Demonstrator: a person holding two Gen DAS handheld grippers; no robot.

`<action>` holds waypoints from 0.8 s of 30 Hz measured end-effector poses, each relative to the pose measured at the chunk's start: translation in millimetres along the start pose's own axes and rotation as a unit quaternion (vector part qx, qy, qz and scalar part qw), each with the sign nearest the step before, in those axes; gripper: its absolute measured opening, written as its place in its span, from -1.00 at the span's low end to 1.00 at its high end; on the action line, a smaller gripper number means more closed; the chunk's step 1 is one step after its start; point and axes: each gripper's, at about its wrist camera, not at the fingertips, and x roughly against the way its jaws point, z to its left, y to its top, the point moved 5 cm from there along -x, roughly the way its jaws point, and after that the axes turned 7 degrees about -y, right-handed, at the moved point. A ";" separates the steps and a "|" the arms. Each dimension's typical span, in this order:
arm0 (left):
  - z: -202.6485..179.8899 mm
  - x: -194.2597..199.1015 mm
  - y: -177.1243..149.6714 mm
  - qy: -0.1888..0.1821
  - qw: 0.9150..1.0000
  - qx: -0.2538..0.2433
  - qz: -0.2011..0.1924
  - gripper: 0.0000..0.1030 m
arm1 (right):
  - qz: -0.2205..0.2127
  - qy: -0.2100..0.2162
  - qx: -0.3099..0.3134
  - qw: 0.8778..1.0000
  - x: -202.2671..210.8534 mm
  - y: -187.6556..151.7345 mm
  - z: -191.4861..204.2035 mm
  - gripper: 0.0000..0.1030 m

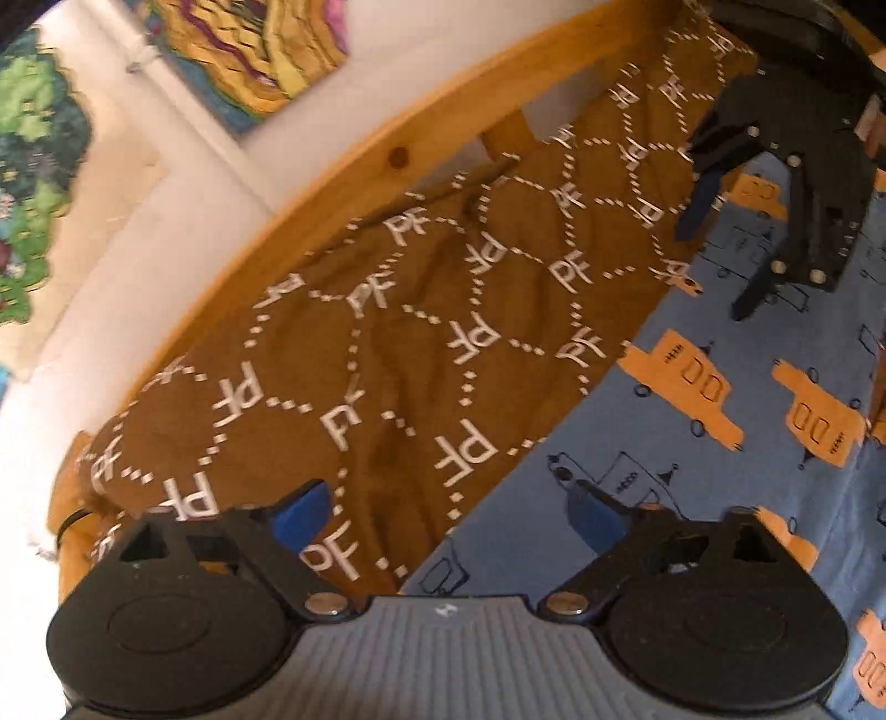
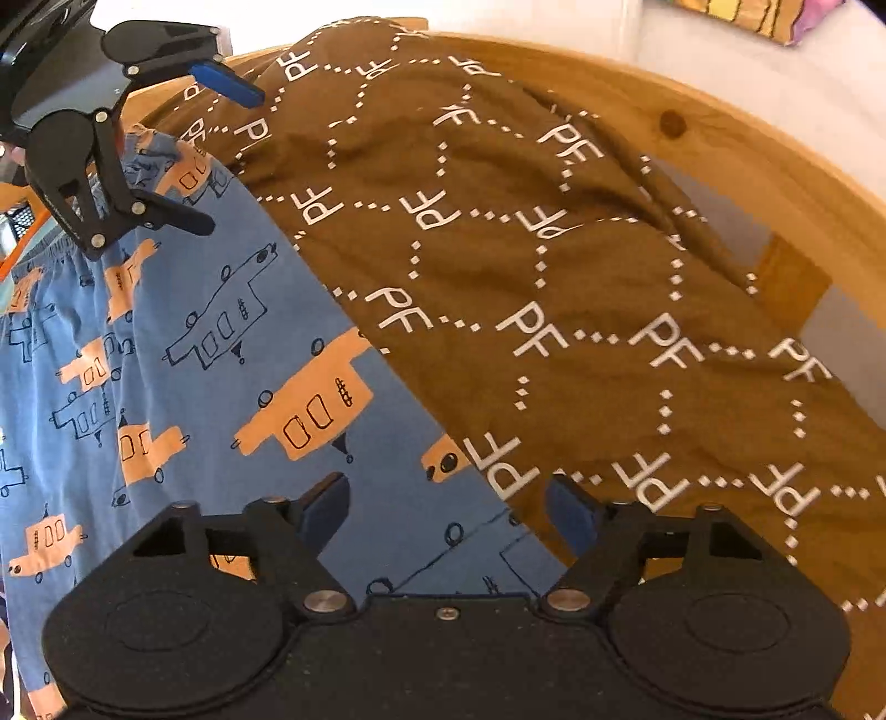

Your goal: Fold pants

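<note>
showing both wide-open, empty claws over the blue pants [image 2: 183, 354], only the left view catches wall paintings [image 1: 249, 50].

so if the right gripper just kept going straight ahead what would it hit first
Most likely the blue pants at their edge against the brown blanket. The right gripper is open and empty, its fingers straddling that edge. Depth is hard to judge; the blanket could come first.

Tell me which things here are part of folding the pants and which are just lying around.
Part of the job:
blue pants with the car print
left gripper, open
right gripper, open

Just there:
brown PF-patterned blanket, lying beside the pants
wooden bed frame
colourful pictures on the wall
</note>
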 end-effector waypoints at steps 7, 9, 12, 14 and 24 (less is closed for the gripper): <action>3.8 -18.0 2.9 -0.063 0.995 -0.026 0.077 0.20 | 0.012 0.014 0.011 1.000 -13.8 -3.2 -4.3 0.11; 5.0 -21.0 -0.9 -0.070 0.992 -0.031 0.100 -0.09 | 0.021 0.018 0.013 1.000 -16.3 -6.0 -5.3 0.06; 8.6 -22.8 -6.2 -0.051 0.992 -0.025 0.111 -0.82 | 0.027 0.015 0.016 0.999 -18.9 -8.0 -4.1 -0.25; 11.0 -19.2 -5.0 -0.045 0.994 -0.007 0.102 -0.96 | 0.027 0.013 0.014 0.999 -18.7 -5.6 -3.0 -0.59; 40.8 27.1 22.3 0.060 0.996 0.064 -0.003 -1.00 | -0.046 -0.093 0.035 0.994 23.5 29.2 -10.7 -0.99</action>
